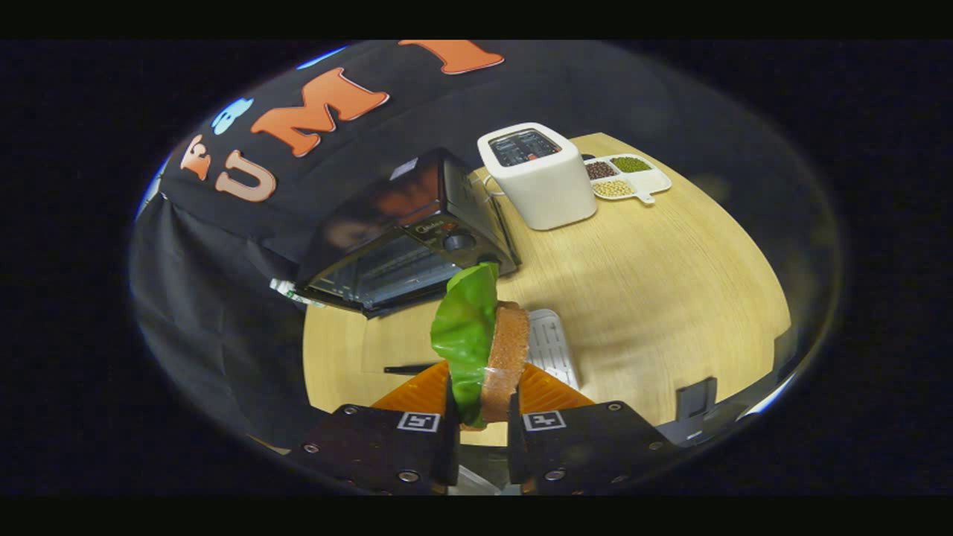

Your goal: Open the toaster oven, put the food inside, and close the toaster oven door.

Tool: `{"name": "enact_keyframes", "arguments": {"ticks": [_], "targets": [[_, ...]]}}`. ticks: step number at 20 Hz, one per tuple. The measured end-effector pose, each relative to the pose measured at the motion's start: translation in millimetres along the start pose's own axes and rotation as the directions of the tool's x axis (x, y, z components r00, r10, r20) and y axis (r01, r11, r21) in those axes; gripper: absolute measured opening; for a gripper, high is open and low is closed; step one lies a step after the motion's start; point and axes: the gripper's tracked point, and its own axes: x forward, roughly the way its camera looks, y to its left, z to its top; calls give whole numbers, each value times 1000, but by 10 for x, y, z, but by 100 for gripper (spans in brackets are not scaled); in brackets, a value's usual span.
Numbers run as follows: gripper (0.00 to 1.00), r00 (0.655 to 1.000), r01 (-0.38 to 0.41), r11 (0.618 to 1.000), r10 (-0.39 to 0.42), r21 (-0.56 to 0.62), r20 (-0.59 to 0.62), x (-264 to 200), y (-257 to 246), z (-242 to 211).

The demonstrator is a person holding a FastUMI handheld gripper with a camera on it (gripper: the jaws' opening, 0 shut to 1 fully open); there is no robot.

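You are holding the sandwich edgewise, fingers clenched on its soft bread and floppy lettuce, approaching the open toaster oven over the worktop.

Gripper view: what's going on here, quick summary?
The handheld gripper has its fingers shut on the food, a sandwich of bread with a green lettuce leaf, held upright above the wooden table. Beyond the fingers sits the toaster oven with its glass door dropped open, so the opening step looks done. The sandwich is not inside yet. A white rack lies on the table just behind the sandwich. Farther back are a white toaster and a divided tray of beans.
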Motion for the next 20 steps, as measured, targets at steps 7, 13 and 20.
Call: {"name": "enact_keyframes", "arguments": {"ticks": [7, 13, 20], "targets": [[26, 969, -194, 967, 162, 166, 185, 87, 699, -19], [26, 925, -324, 888, 224, 327, 308, 570, 1138, -95], [26, 874, -401, 795, 182, 455, 451, 1194, 1340, 135]]}}
